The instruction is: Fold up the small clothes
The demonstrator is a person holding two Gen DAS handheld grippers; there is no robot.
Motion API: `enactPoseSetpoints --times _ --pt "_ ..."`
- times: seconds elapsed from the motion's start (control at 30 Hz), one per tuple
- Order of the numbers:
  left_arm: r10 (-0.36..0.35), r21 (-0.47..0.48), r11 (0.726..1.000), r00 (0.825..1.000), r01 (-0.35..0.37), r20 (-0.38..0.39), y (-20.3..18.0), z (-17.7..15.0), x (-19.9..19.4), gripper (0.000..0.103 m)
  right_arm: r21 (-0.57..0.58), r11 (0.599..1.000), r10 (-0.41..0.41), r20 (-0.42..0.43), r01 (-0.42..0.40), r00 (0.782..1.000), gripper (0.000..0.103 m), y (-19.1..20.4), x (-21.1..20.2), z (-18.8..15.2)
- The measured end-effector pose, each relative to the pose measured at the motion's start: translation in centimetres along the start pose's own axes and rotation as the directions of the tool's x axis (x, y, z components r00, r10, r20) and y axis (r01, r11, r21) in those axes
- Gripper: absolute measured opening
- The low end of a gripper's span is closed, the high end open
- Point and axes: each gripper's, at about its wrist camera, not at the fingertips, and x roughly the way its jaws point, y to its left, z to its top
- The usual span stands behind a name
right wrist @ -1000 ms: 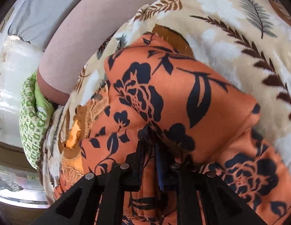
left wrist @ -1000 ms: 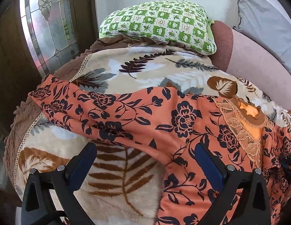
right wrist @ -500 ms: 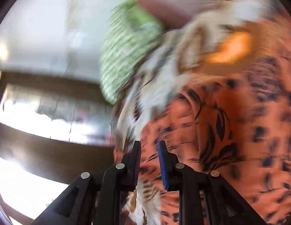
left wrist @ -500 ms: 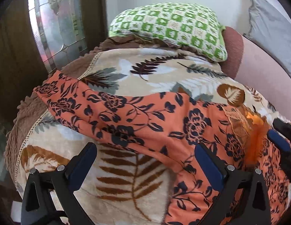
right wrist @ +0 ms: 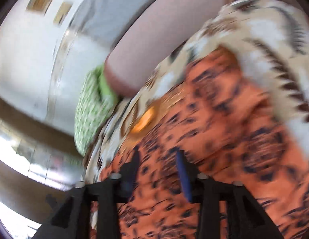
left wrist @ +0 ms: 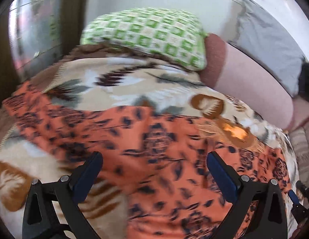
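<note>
An orange garment with a dark floral print (left wrist: 154,139) lies spread on a leaf-patterned blanket (left wrist: 124,81). Its embroidered neckline (left wrist: 234,131) is at the right. My left gripper (left wrist: 154,171) is open wide, just above the garment's near part, holding nothing. My right gripper (right wrist: 157,165) hovers over the garment (right wrist: 224,129) with its jaws apart and nothing between them. Its tip shows in the left wrist view (left wrist: 300,197) at the lower right edge. Both views are blurred by motion.
A green checked pillow (left wrist: 150,33) lies at the head of the blanket. A pink bolster (left wrist: 250,79) and a grey cushion (left wrist: 270,47) run along the right. A leaded glass window (left wrist: 30,29) stands at the left.
My right gripper has let go of the garment and opened, then swung back over it. My left gripper has moved right over the garment, still open.
</note>
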Motion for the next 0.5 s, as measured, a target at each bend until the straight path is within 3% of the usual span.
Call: enactPoseSetpoints --times 0.03,0.13,0.23,0.33,0.4,0.47,0.5 --pt "-0.016 0.024 1.000 1.000 0.016 -0.014 -1.0 0.0 0.8 0.103 0.017 1.000 0.010 0.042 -0.011 0.999 0.067 -1.0 -0.7 0.4" --pt "-0.066 0.067 0.995 0.996 0.070 -0.062 -3.5 -0.5 3.2 0.100 0.007 0.998 0.061 0.101 -0.062 0.993 0.067 -2.6 -1.8 1.0" --pt "-0.113 0.084 0.989 0.985 0.125 -0.129 -5.5 -1.1 5.6 0.100 0.025 0.995 0.091 0.058 -0.092 0.994 0.067 -3.3 -0.9 2.0" --pt "-0.096 0.097 0.989 0.978 0.115 -0.183 -7.0 -1.6 7.7 0.095 0.042 0.992 0.119 0.064 -0.122 0.991 0.067 -3.7 -0.5 2.4" --pt "-0.128 0.092 0.984 0.966 0.152 -0.227 -7.8 -2.0 8.7 0.069 0.075 0.987 0.135 0.099 -0.142 0.986 0.067 -4.7 -1.2 3.2" --pt "-0.208 0.067 0.970 0.937 0.235 -0.280 -8.7 -2.6 9.8 0.048 0.097 0.985 0.133 0.126 -0.146 0.983 0.067 -5.5 -1.6 3.8" --pt "-0.213 0.077 0.967 0.936 0.243 -0.280 -9.3 -2.9 9.7 0.048 0.102 0.985 0.128 0.139 -0.143 0.982 0.067 -5.9 -1.8 4.1"
